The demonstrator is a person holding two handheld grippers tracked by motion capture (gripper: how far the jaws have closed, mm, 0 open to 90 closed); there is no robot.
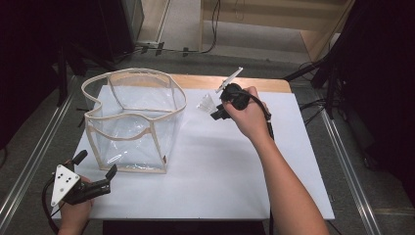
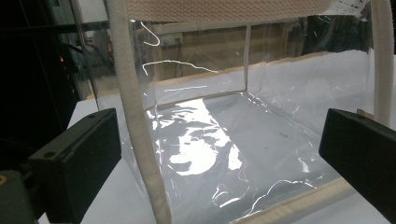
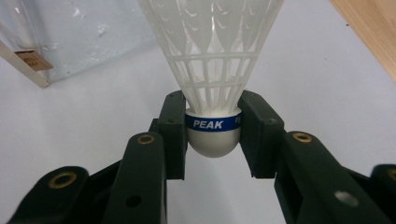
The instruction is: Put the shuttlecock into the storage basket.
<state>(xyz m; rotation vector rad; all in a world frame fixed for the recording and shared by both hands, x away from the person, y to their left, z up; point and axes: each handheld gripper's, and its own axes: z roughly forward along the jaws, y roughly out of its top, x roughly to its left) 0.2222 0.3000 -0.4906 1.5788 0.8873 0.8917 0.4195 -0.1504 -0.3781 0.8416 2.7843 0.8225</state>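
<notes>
A white plastic shuttlecock point(image 3: 212, 70) with a blue band reading PEAK sits between the jaws of my right gripper point(image 3: 213, 126), which is shut on its rounded cork base. From above, the right gripper point(image 1: 217, 113) holds the shuttlecock point(image 1: 207, 103) over the white board, to the right of a clear plastic bag point(image 1: 133, 120) with cream fabric trim. The bag stands upright with its mouth wide. My left gripper point(image 1: 95, 164) is open at the front left, just before the bag's near corner. In the left gripper view, the bag point(image 2: 224, 140) stands between the two spread jaws.
A white board point(image 1: 220, 166) covers a wooden table point(image 1: 235, 82). Beyond the table are dark stands and cables on a grey floor point(image 1: 244, 56). A metal rail point(image 1: 29, 161) runs along the left side.
</notes>
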